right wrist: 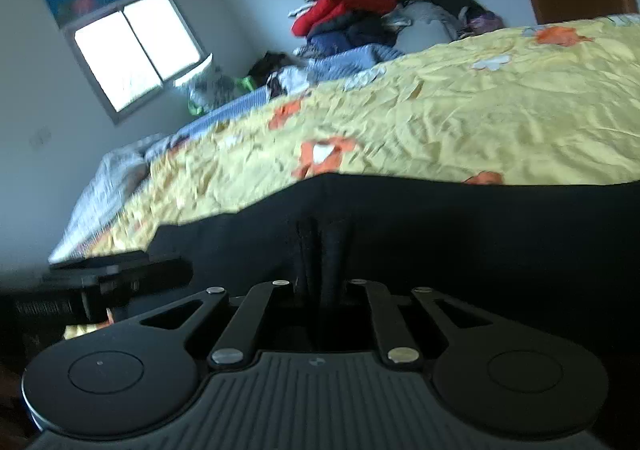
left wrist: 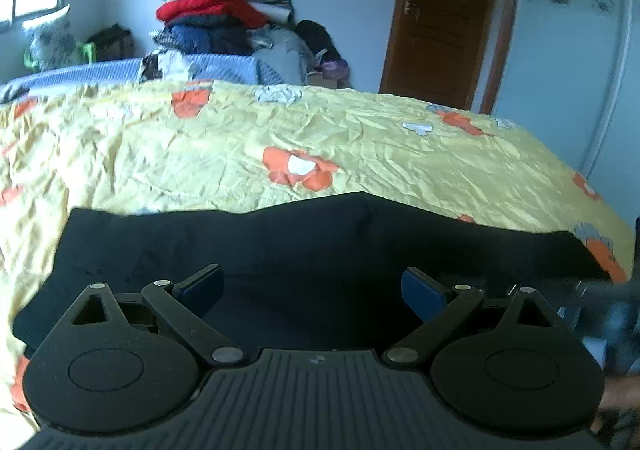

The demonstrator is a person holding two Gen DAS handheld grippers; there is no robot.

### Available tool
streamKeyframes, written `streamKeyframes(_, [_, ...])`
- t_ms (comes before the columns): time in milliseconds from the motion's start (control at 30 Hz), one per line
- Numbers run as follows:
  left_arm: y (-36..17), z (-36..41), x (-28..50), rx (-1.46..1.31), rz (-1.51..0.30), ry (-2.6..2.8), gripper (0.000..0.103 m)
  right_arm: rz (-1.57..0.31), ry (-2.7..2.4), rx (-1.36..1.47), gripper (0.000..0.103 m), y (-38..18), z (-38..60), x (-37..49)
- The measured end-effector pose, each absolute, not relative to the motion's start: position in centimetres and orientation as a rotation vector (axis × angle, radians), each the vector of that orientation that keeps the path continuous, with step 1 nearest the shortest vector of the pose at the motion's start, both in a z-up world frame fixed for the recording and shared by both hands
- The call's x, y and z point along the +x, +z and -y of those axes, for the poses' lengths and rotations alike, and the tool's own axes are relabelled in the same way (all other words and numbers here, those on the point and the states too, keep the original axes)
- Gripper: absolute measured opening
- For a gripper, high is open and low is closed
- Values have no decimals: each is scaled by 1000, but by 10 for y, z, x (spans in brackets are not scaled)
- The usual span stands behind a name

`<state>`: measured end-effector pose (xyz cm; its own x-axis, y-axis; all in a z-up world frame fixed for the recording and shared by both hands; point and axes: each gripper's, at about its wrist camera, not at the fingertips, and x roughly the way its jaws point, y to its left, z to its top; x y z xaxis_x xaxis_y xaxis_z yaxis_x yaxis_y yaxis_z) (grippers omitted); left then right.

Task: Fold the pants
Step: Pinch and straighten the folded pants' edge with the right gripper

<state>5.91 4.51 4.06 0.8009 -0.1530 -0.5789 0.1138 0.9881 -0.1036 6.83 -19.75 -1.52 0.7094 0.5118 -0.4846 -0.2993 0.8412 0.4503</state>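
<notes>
Black cloth, the pants (left wrist: 312, 242) lie spread along the near edge of the bed (left wrist: 240, 138), on its yellow flowered cover, with one straight folded edge running across towards the far side of the mattress. The right gripper (right wrist: 324, 282) has its jaws drawn almost together, and a bunched ridge of the dark fabric stands up between them, so it looks pinched fast. The left gripper (left wrist: 314, 288) hovers above the same garment with its jaws standing wide apart and nothing between the blue pads (left wrist: 424, 288); the cloth below them lies flat. To my eye a fold is being carried over: the pinching side should bring its corner across level and low, keeping the layer taut so that it does not drag the layer beneath, while the free gripper would do well to press down or take the matching corner, so that both edges land square on one another. Beyond the pants, at the far side of the bed, a heap of clothes (left wrist: 224, 10) with a red piece on top leans against the wall; a brown door (left wrist: 444, 10) stands to its right, a bright window (right wrist: 136, 50) to its left. No brand or writing that I can read.
</notes>
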Motion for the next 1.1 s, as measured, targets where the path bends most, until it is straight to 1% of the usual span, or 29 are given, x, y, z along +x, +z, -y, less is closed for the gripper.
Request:
streamKeyframes(67, [39,-44,63,-94,-635,-141,97,-694,473,310,10,-23,189,70])
streamKeyframes(100, [39,-43,66,-102,-640,-143,97,-694,471,293,10,-24,186,69])
streamKeyframes(133, [40,-42,68,-103,-642,-143,97,-692,475,283,18,-22,187,65])
streamKeyframes(167, [40,-41,69,-95,-642,-139,97,-700,502,279,28,-19,189,64])
streamKeyframes(233, [43,-38,71,-69,-636,-126,98,-624,555,331,37,-2,207,47])
streamKeyframes(300, [45,-33,72,-44,-628,-124,99,-507,548,371,37,19,239,28])
streamKeyframes(367, [46,-22,76,-16,-638,-153,100,-432,430,329,37,36,275,14])
streamKeyframes(467, [44,5,83,42,-644,-227,100,-483,189,227,39,41,320,15])
streamKeyframes(567, [39,38,86,134,-624,-273,100,-554,140,254,39,32,358,25])
streamKeyframes(733, [29,77,85,244,-613,-339,100,-688,263,609,39,-12,414,51])
streamKeyframes(800, [25,88,83,278,-607,-349,100,-734,312,692,39,-29,422,66])
streamKeyframes(833, [21,94,81,300,-600,-356,100,-743,338,705,35,-33,425,72])
streamKeyframes(867, [16,98,81,321,-599,-357,100,-729,358,698,22,-34,426,77])
streamKeyframes(900, [12,103,82,342,-603,-353,100,-715,346,676,16,-31,425,79])
streamKeyframes(1000, [-2,113,85,400,-625,-340,101,-607,319,515,14,-2,412,80])
streamKeyframes(1100, [-7,114,85,397,-619,-330,102,-587,137,211,14,12,390,85])
